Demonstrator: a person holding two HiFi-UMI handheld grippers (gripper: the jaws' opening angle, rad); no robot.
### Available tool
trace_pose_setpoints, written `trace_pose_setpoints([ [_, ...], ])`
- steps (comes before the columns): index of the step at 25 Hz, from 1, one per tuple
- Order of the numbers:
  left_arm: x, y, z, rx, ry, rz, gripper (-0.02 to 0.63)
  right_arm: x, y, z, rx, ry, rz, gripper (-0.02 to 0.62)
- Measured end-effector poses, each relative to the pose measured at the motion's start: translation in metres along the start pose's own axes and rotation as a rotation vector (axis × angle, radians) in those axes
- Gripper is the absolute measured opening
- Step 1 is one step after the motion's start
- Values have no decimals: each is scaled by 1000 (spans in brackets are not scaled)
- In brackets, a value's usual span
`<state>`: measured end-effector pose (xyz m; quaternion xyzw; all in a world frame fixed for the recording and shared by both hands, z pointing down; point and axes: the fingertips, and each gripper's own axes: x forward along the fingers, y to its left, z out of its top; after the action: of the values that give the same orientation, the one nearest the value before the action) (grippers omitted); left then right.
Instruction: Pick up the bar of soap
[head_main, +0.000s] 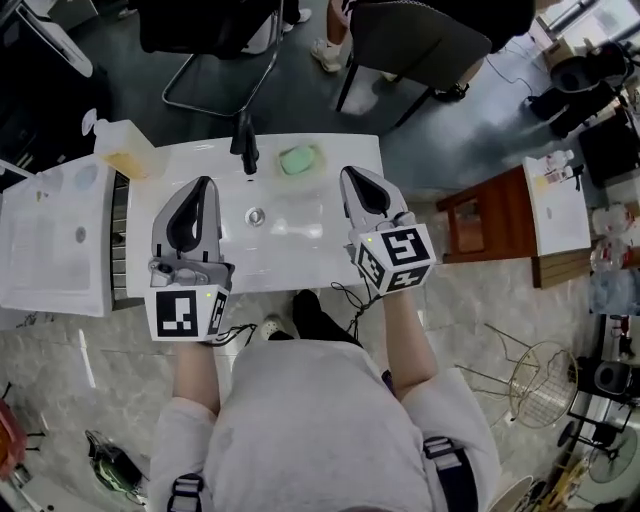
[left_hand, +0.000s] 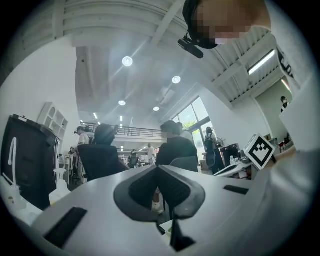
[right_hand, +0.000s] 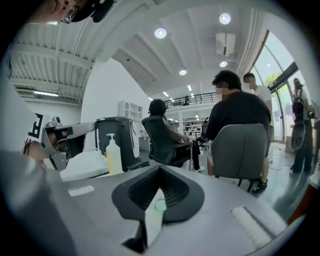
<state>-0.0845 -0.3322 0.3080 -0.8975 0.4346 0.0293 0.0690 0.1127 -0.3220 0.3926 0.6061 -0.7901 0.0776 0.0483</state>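
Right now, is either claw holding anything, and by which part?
Nothing is held. The left claw and right claw are both shut and empty; the green bar of soap lies untouched by the faucet.

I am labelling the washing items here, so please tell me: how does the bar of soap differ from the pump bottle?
The bar of soap is pale green; the pump bottle holds yellowish liquid. The bar lies flat, right of the faucet; the bottle stands upright at the left back corner of the sink. Both rest along its back edge.
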Motion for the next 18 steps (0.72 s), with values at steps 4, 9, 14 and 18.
trace_pose_setpoints([
  [4,11,8,-10,-7,22,60,8,36,-7,-27,-53,114,95,12],
  [9,19,19,-22,-17,51,135,8,73,-11,-58,-115,235,185,34],
  [14,21,29,-34,-21,80,194,8,103,-12,-94,-125,331,246,78],
  [18,18,36,-44,-25,107,237,8,120,-13,-118,-111,405,274,134],
])
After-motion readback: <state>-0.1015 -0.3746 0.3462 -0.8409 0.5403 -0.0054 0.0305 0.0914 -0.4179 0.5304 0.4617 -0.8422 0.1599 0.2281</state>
